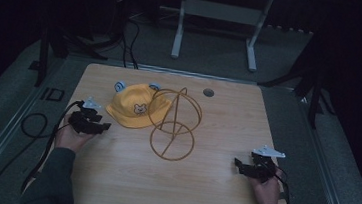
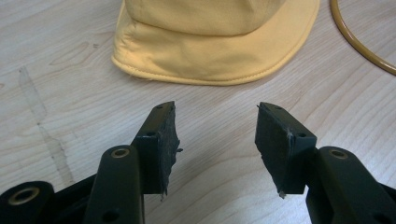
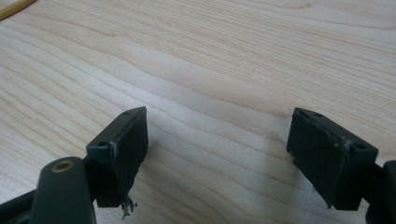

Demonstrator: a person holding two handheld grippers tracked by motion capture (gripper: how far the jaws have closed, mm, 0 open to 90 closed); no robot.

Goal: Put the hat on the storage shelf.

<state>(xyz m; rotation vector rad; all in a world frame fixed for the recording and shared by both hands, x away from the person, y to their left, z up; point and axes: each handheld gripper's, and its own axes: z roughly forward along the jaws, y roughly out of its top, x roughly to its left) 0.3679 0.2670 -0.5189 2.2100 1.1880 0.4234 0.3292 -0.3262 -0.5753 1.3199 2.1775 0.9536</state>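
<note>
Where brim [image 2: 219, 70] ends, bare table [image 2: 70, 93].

On the table [image 1: 110, 185], the hat [image 1: 136, 106] lies touching the wire stand's [image 1: 174, 124] left side, toward the far edge.

The right gripper [image 3: 217, 140] hangs with jaws spread wide over the bare wooden table [image 3: 224, 60], nothing between them.

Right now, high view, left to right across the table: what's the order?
left gripper → yellow hat → wire hat stand → right gripper. The hat's right edge touches or overlaps the stand; both grippers stand open and hold nothing.
</note>
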